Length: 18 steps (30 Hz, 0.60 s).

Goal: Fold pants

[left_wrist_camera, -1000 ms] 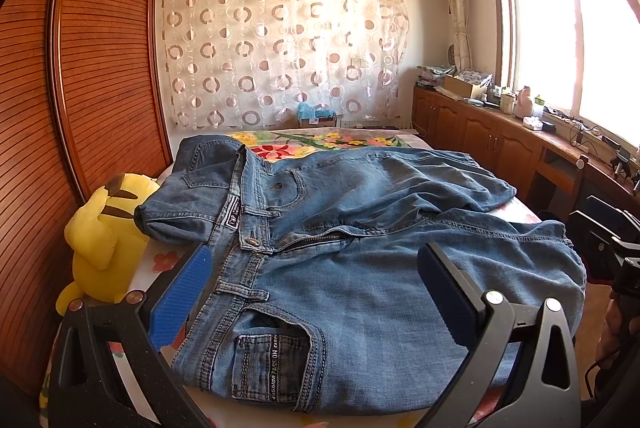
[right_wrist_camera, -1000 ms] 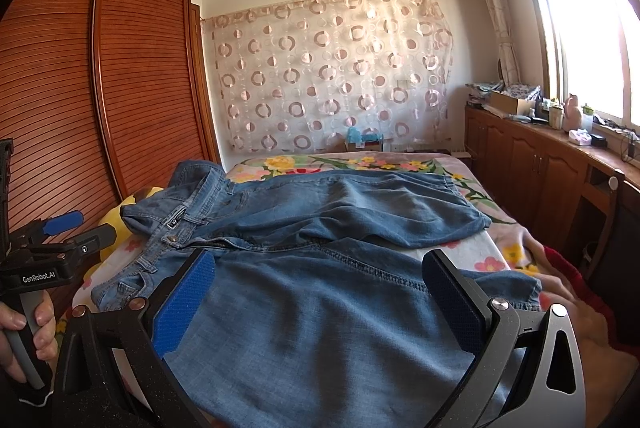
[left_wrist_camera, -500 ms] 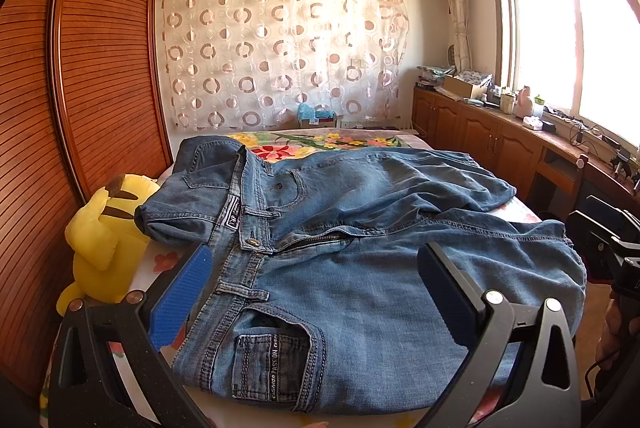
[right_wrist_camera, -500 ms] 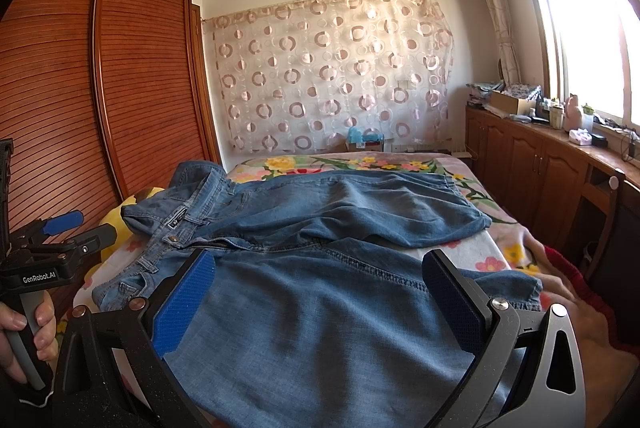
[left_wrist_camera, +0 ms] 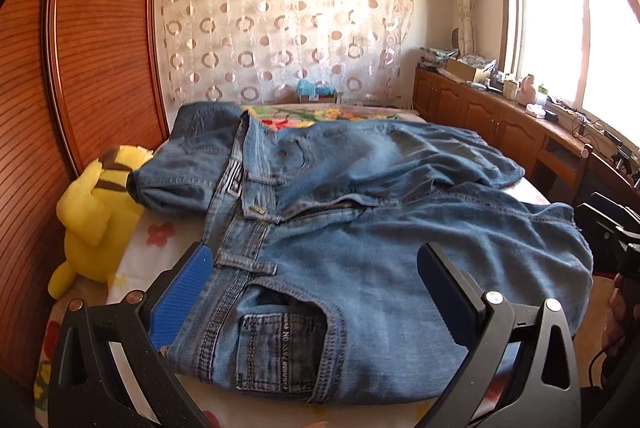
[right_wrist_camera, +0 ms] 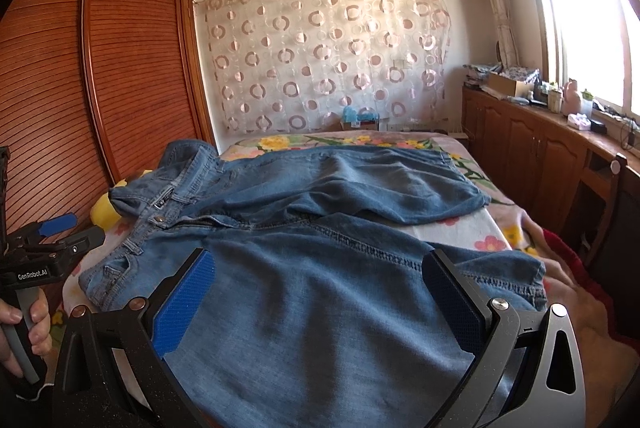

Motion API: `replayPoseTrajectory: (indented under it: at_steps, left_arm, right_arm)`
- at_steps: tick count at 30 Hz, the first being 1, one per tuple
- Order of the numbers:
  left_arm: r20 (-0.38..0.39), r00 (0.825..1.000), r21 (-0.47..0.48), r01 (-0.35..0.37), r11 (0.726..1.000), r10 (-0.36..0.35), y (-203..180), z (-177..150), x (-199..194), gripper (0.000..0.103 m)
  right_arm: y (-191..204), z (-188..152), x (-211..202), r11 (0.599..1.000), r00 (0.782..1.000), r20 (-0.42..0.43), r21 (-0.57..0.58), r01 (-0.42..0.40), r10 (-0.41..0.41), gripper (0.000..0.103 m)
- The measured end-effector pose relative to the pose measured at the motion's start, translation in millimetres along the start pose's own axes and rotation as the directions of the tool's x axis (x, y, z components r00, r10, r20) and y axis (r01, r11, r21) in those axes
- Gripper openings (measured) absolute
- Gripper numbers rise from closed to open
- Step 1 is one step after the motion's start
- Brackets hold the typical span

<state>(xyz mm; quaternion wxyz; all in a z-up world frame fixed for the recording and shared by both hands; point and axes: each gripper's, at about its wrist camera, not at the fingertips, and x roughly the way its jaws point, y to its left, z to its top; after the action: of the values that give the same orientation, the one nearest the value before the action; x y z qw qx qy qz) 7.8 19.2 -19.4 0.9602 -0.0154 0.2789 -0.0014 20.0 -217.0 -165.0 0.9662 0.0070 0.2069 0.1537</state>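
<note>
Across the bed (left_wrist_camera: 156,240), with its floral sheet, a pair of blue jeans (left_wrist_camera: 360,248) lies spread out flat, waistband toward the wooden wardrobe (left_wrist_camera: 80,68) side and both legs running toward the window side, the far leg rumpled. Behind the bed hangs a circle-patterned curtain (left_wrist_camera: 280,40), and a wooden cabinet (right_wrist_camera: 532,156) runs under the window. Beside the waistband, against the wardrobe, sits a yellow plush toy (left_wrist_camera: 96,212). Left hand-held gripper (left_wrist_camera: 316,292) hovers over the jeans' near front pocket, fingers spread wide, grasping nothing. Right hand-held gripper (right_wrist_camera: 320,292) hovers over the near leg, likewise released and empty. At the right view's left edge, a hand (right_wrist_camera: 24,332) grips the other handle.
</note>
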Motion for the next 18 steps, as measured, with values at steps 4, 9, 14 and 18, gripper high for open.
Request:
replayPoseTrajectory:
  at_steps: [4, 9, 14, 18]
  left_arm:
    - [-0.027, 1.000, -0.011, -0.008, 1.000, 0.008, 8.1, -7.1, 10.4, 0.103]
    - [-0.053, 0.998, -0.020, -0.023, 1.000, 0.022, 18.9, -15.2, 19.2, 0.102]
    - [-0.091, 0.994, -0.037, -0.058, 0.998, 0.054, 34.9, -24.1, 33.1, 0.102]
    - [-0.112, 0.991, -0.039, -0.081, 0.996, 0.076, 46.9, -31.4, 39.9, 0.102]
  right_arm:
    - [-0.8, 0.2, 0.6, 1.000, 1.000, -0.018, -0.004, 0.009, -0.009, 0.103]
    - [-0.8, 1.9, 2.1, 1.000, 0.999, -0.037, -0.016, 0.015, -0.016, 0.103]
    - [-0.6, 0.2, 4.9, 0.999, 0.998, -0.053, -0.032, 0.023, -0.024, 0.103]
    - [-1.3, -1.3, 8.5, 0.999, 0.997, -0.079, -0.042, 0.022, -0.025, 0.103]
